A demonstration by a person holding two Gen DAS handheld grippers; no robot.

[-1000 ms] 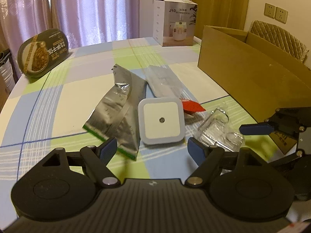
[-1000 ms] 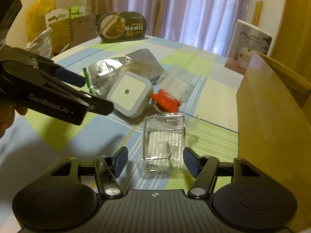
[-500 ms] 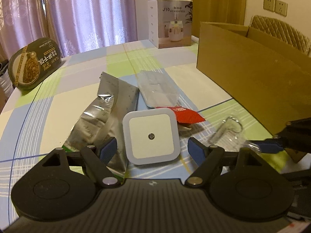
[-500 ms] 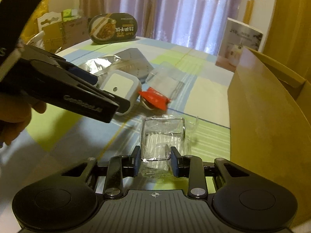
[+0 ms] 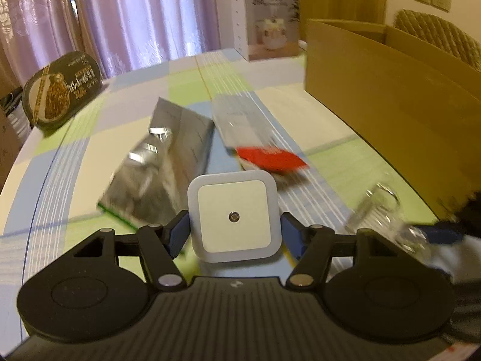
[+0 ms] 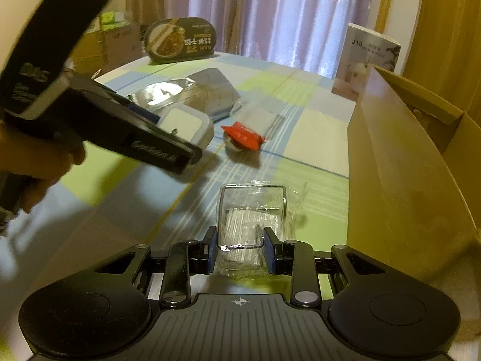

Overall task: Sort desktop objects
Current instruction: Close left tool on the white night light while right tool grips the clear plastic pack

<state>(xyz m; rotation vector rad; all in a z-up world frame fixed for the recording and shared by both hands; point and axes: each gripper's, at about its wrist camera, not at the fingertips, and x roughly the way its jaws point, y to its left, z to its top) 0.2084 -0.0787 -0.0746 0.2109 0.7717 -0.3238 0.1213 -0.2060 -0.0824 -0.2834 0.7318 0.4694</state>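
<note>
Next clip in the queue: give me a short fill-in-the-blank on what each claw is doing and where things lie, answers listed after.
1. The right claw is shut on a clear plastic ____ with a wire frame inside.
2. The left claw is ____, its fingers on either side of the white square night light.
3. The red packet lies on the ____ tablecloth.
4. To the right of the right claw stands an open ____ box.

Missing words: packet; open; checked; cardboard

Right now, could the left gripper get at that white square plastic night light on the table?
Probably yes. The left gripper is open, with the white square plastic night light already between its blue fingers, and nothing blocks the way.
</note>
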